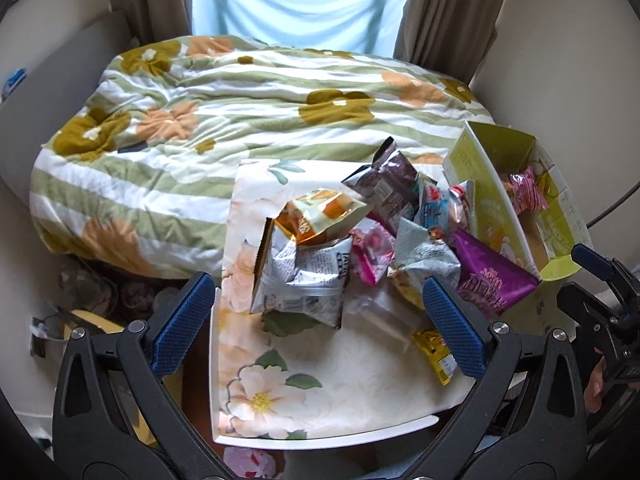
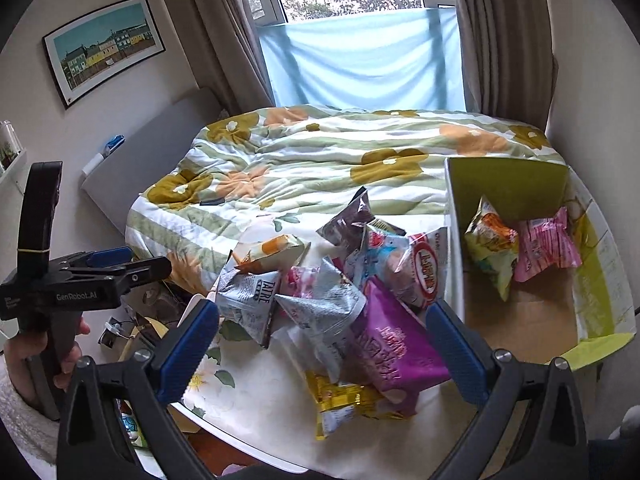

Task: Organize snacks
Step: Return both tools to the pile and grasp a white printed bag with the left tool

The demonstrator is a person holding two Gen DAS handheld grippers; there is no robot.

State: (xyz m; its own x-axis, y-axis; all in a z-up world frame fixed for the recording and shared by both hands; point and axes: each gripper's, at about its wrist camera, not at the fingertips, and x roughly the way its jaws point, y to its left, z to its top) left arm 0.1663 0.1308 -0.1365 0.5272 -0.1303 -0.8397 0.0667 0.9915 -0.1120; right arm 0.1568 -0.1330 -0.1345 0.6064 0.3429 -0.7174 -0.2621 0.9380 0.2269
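Note:
A heap of snack packets lies on a floral-covered table (image 1: 340, 392): a grey newsprint packet (image 1: 308, 280), an orange-and-cream packet (image 1: 320, 212), a brown packet (image 1: 384, 184), a purple packet (image 2: 392, 348) and a yellow packet (image 2: 340, 404). A green cardboard box (image 2: 520, 320) at the right holds a pink packet (image 2: 544, 248) and an orange-green packet (image 2: 490, 248). My left gripper (image 1: 320, 328) is open just short of the grey packet. My right gripper (image 2: 324, 348) is open over the purple packet, holding nothing.
A bed with a green-striped floral duvet (image 1: 240, 120) lies behind the table, below a curtained window (image 2: 360, 52). Clutter sits on the floor (image 1: 92, 312) left of the table. A person's hand (image 2: 24, 360) holds the left gripper's handle.

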